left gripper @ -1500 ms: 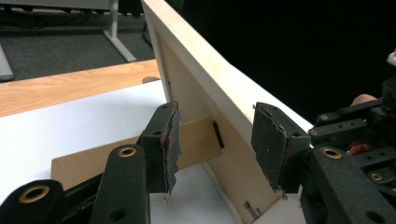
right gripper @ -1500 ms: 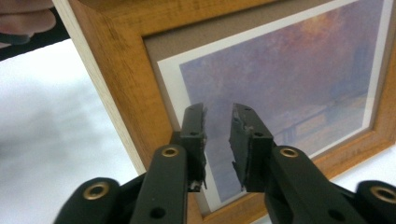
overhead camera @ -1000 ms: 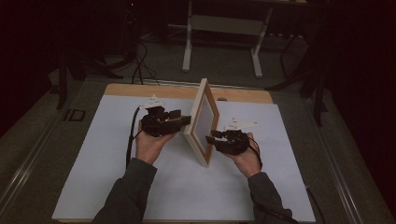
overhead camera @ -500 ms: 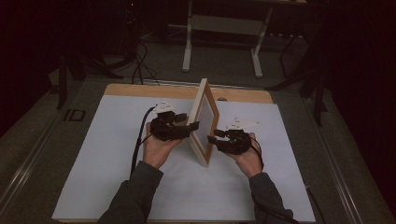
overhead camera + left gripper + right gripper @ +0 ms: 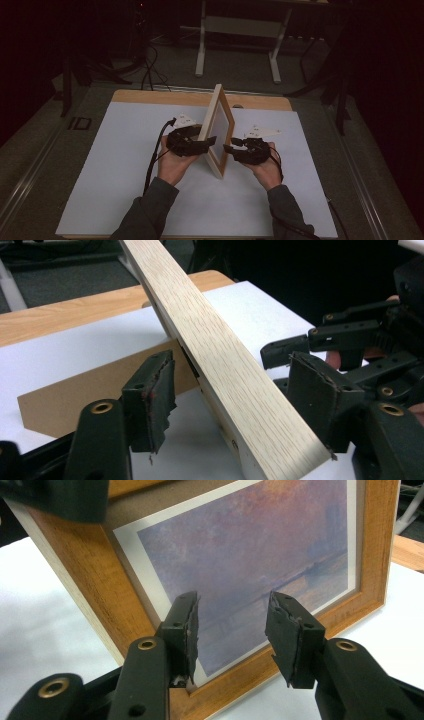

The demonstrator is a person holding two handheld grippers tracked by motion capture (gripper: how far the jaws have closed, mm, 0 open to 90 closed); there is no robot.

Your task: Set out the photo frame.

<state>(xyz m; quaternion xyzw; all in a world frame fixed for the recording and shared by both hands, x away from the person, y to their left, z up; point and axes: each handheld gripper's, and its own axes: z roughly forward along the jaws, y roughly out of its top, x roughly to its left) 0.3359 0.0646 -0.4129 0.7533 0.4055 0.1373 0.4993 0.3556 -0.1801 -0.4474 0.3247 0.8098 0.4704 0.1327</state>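
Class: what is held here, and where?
Nothing is gripped. The left gripper straddles an edge of the picture frame, pads loose; the right gripper faces its print, empty. Both have just been opening.

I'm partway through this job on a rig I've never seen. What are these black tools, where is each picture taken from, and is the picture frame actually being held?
No robot arm here: a person holds a two-jaw tool in each hand. The high view looks down from above the person's side; the left claw and right claw flank a wooden picture frame standing on edge on a white sheet over the table.

The left gripper view rides on the left claw: the frame's edge lies between its wide-open jaws, which have just been opening, and neither pad visibly presses on the wood. The frame's brown back stand rests on the sheet.

The right gripper view faces the print; the right claw is open in front of it, its jaws just widened, gripping nothing.
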